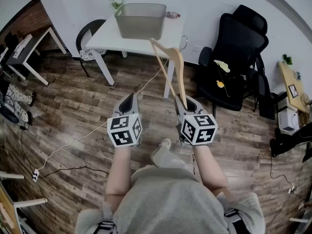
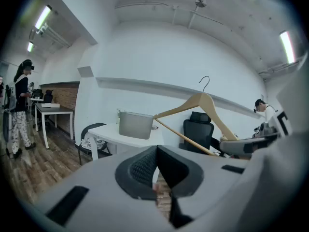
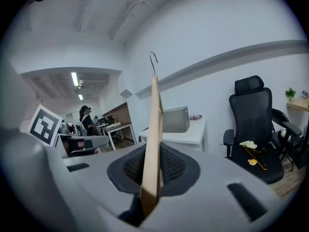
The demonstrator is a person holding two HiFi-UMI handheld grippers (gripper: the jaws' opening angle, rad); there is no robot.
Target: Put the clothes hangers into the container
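My right gripper [image 1: 184,101] is shut on a wooden clothes hanger [image 1: 171,65], gripped at one arm's end so that it stands up and forward toward the table. In the right gripper view the wooden hanger [image 3: 153,129] rises edge-on between the pads, its metal hook at the top. In the left gripper view the same hanger [image 2: 203,105] shows to the right. My left gripper [image 1: 129,100] is shut with nothing in it, its pads [image 2: 155,170] pressed together. The grey container [image 1: 141,20] stands on the white table [image 1: 146,45] ahead. Yellow hangers [image 1: 221,72] lie on the black chair.
A black office chair [image 1: 236,57] stands right of the table. A dark chair [image 1: 87,40] sits at the table's left. A white cable [image 1: 87,133] runs across the wooden floor. Desks stand at the far left, a person [image 2: 18,110] among them. A shelf [image 1: 292,89] stands at the right.
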